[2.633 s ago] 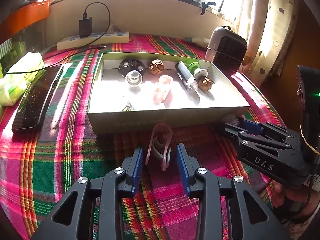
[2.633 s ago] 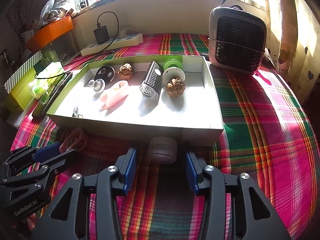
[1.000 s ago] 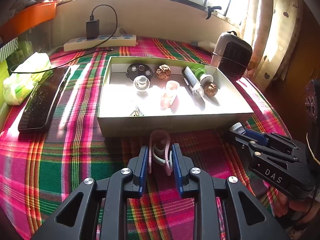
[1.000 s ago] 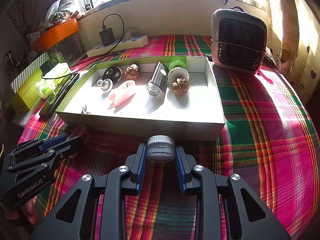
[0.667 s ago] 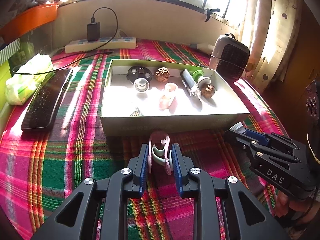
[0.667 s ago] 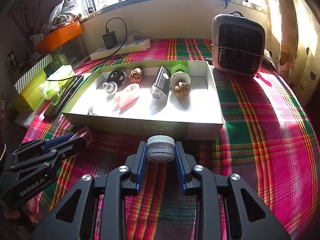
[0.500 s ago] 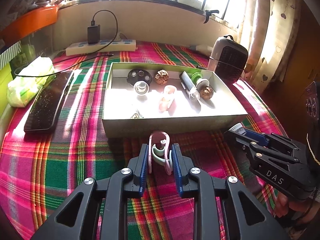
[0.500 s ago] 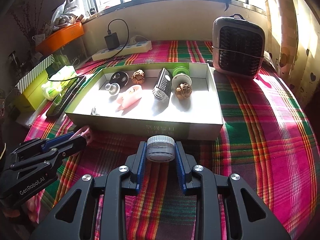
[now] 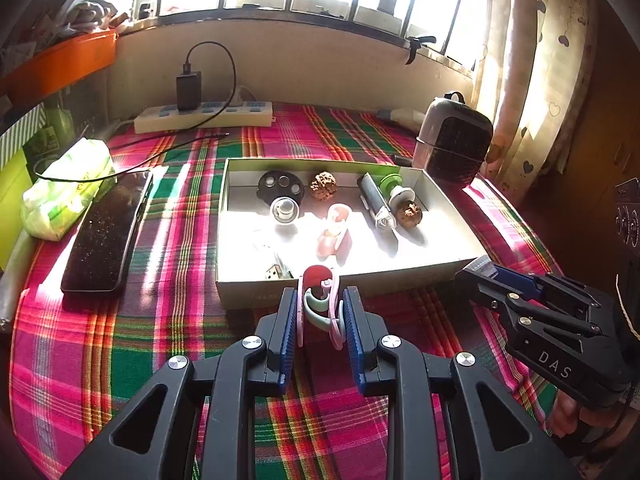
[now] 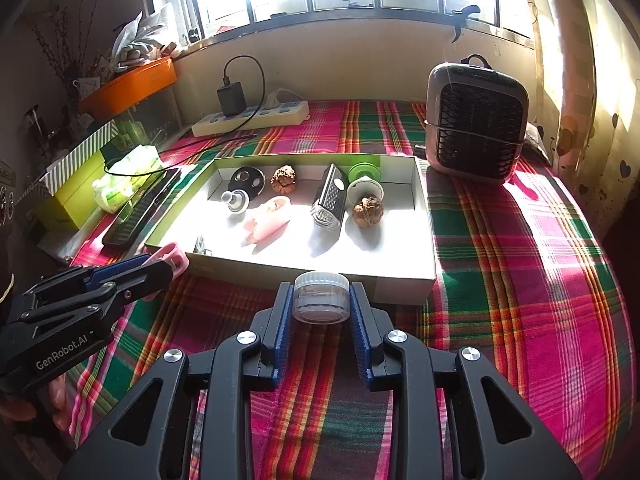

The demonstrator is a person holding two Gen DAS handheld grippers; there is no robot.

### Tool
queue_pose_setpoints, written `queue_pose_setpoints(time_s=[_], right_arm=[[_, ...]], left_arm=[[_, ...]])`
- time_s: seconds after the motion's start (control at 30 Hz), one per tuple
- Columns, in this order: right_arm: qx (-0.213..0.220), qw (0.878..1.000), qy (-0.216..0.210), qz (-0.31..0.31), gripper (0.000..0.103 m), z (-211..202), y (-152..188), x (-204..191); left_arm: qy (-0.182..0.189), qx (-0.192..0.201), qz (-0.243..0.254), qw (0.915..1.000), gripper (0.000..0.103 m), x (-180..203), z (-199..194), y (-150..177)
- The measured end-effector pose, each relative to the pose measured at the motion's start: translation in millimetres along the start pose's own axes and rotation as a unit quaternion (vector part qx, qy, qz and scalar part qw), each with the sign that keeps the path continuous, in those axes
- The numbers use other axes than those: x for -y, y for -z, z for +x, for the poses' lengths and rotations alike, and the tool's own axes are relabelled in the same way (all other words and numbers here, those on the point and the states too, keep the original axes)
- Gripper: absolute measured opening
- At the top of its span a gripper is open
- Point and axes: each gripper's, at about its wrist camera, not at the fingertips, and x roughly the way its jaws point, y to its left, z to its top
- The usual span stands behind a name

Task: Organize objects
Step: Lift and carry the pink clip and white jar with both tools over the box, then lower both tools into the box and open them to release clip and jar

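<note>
My left gripper (image 9: 320, 312) is shut on a pink clip with a pale green inner part (image 9: 320, 304), held above the plaid cloth just before the near wall of the shallow white box (image 9: 404, 276). My right gripper (image 10: 320, 308) is shut on a small clear round jar with a ribbed lid (image 10: 320, 296), held in front of the box's near wall (image 10: 400, 284). Inside the box lie a black disc (image 9: 280, 186), two walnuts (image 9: 323, 186), a small grater (image 10: 330, 196), a pink item (image 10: 266, 216), a green spool (image 10: 362, 172) and a round knob (image 9: 285, 210).
A grey fan heater (image 10: 476, 128) stands at the box's far right corner. A power strip with charger (image 9: 204, 114) lies by the back wall. A black keyboard (image 9: 106, 232), a tissue pack (image 9: 64, 196) and a green box (image 10: 76, 188) sit to the left.
Both grippers closed on their objects, the clip and the jar, and lifted them off the cloth, rising higher over the last second. Nothing in the box moved.
</note>
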Motion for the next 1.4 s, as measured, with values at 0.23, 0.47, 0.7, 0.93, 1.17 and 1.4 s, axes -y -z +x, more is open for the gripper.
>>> queue_pose_setpoints(time_s=[0.23,0.47,0.7,0.93,1.17,1.4], right_arm=[[0.004,1.000,0.003,-0.003,0.029,2,-12,4],[0.002,1.000,0.003,0.000,0.029,14,-27,11],[-0.012,1.000,0.005,-0.002,0.029,33,-38,17],[-0.025,1.000,0.010,-0.005,0.029,52,-45,21],[-0.041,0.999,0.008,-0.005,0.029,67,-47,23],[-0.051,0.999,0.011,-0.007,0.029,77,-46,23]], left_arm=[[-0.002,0.002,0.004,1.0000,0.021,0,6,-12],[-0.005,0.000,0.002,1.0000,0.021,-4,21,-26],[-0.010,-0.007,-0.002,0.9999,0.021,-12,39,-37],[-0.016,-0.018,0.002,0.9997,0.021,-14,58,-44],[-0.018,-0.028,0.005,0.9994,0.021,-15,72,-47],[-0.021,-0.036,0.008,0.9991,0.021,-15,80,-47]])
